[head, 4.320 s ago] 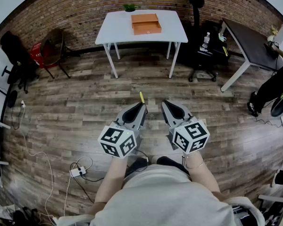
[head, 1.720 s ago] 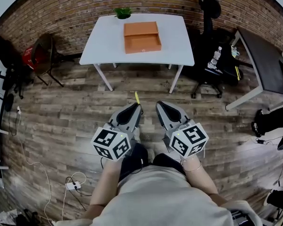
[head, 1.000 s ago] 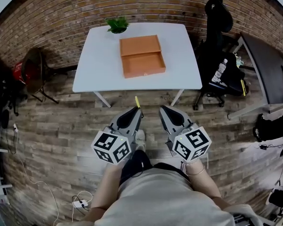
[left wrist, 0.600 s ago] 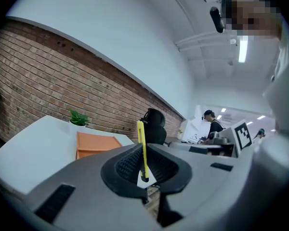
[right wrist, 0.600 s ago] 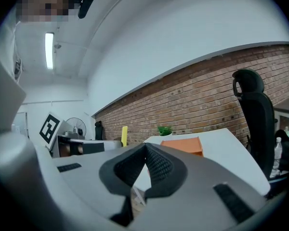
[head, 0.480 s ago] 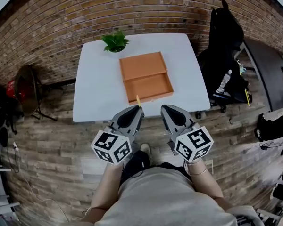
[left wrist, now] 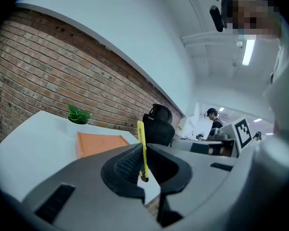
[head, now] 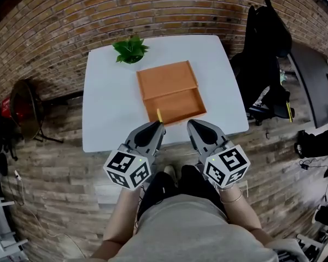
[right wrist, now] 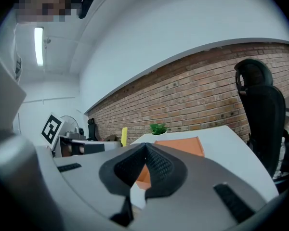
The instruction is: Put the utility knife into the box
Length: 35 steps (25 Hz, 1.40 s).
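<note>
An open orange box (head: 170,91) lies on the white table (head: 106,97), lid part toward the wall, tray part toward me. My left gripper (head: 157,126) is shut on a thin yellow utility knife (head: 159,115), whose tip pokes out over the box's near edge. In the left gripper view the yellow utility knife (left wrist: 141,148) stands upright between the shut jaws, with the orange box (left wrist: 100,144) beyond. My right gripper (head: 192,127) sits beside it at the table's front edge, jaws closed on nothing. The right gripper view shows the box (right wrist: 179,146) just ahead and the knife (right wrist: 124,136) off to the left.
A small green potted plant (head: 129,50) stands at the table's far left corner. A black office chair (head: 264,42) is right of the table, with a dark desk (head: 316,75) beyond. A brick wall (head: 98,10) runs behind. A dark chair (head: 17,102) stands at left.
I have walked across the wooden floor up to the white table. Both grippers, held the same way with the knife in the left one, are now at the table's front edge by the box.
</note>
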Tool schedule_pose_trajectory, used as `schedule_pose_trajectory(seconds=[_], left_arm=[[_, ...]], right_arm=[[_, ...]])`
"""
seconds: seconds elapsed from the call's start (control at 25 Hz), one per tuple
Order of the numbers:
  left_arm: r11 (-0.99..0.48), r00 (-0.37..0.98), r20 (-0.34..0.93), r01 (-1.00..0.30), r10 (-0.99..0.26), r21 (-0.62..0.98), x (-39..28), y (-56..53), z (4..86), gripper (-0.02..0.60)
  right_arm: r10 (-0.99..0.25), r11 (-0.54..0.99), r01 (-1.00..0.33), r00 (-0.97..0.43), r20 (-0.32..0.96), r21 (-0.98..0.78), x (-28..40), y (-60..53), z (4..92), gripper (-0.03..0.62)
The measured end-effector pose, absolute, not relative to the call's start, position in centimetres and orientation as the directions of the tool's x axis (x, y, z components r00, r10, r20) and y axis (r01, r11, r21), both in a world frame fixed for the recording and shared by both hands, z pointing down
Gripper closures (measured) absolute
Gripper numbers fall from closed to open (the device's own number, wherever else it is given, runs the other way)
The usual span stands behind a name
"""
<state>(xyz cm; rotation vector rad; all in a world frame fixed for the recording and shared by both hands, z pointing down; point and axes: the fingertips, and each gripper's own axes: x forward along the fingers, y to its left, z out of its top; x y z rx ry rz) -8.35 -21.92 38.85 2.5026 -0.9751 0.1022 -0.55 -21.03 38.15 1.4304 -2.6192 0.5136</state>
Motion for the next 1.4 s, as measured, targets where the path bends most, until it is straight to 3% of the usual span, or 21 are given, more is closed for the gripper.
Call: schedule_pose_trajectory(seconds=[0.76, 1.12, 1.4], left_arm=[[-0.594, 0.686, 0.316, -0.727, -0.656, 0.345, -7.1, -26.6, 41.2, 0.558], [-0.662, 0.648, 0.464, -0.732, -0.603, 0.162, -5.9, -29.3, 43.8, 0.558], [-0.76, 0.585, 0.623, -0.649, -0.519, -0.024, -4.6, -30.6, 47.1, 0.558]], right_arm=[[-0.737, 0.541, -0.797, -0.604, 0.305, -0.271, 1.9, -26.7, 40.8, 0.595], [-0.709, 0.545, -0.783, -0.621, 0.335, -0.299, 3.0, -28.8, 42.9, 0.595], [-0.695, 0.545, -0.778, -0.628, 0.351, -0.312, 3.9, -30.4, 44.3, 0.595]])
